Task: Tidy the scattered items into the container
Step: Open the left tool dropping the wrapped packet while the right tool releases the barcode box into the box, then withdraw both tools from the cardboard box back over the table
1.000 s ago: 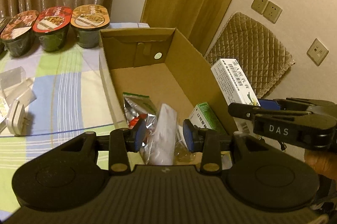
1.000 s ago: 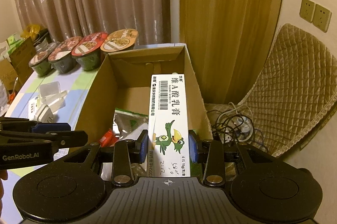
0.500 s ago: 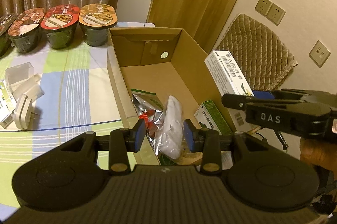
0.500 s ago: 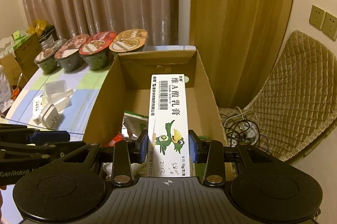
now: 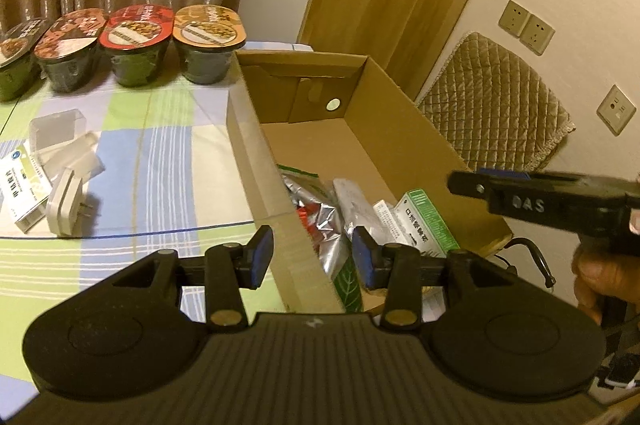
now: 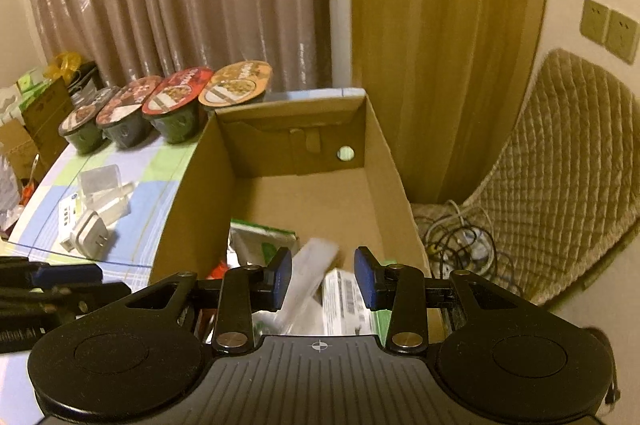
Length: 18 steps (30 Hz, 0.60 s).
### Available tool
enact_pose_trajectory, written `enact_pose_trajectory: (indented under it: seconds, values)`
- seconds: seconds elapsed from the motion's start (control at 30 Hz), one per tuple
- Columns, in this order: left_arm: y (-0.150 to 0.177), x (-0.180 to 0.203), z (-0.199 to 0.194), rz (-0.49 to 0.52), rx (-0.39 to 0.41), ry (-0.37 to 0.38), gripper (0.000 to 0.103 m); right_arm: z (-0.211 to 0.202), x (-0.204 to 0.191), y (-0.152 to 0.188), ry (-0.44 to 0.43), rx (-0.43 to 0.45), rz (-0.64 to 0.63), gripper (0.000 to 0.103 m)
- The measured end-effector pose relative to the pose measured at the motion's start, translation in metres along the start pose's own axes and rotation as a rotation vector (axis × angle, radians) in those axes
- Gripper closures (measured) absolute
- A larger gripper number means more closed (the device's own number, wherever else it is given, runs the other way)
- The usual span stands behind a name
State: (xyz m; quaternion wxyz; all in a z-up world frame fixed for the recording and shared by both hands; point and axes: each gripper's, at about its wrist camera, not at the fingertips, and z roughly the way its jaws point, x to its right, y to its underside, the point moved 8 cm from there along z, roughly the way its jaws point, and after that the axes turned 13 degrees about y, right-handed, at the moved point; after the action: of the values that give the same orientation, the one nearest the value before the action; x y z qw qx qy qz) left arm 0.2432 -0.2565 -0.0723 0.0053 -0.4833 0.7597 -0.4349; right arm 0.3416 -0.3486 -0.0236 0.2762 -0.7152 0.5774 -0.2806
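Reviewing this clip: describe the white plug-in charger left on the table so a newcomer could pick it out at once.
Start at the open cardboard box on the checked tablecloth. Left of it lies a small cluster: a clear plastic case and a flat printed carton. The charger is nearest the camera, a rounded white block, the only item with metal prongs.
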Motion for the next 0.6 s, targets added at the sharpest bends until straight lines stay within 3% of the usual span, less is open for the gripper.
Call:
enact_pose_trajectory:
  seconds: [0.33, 0.6]
  values:
    - [0.016, -0.005, -0.026, -0.02, 0.012, -0.016, 0.062, -0.036, -0.011, 0.013, -0.035, 0.006, 0.047, 0.062]
    - [0.036, -0.02, -0.072, -0.048, 0.041, -0.053, 0.053, -0.079, -0.049, 0.023, -0.107, 0.029, 0.012, 0.061]
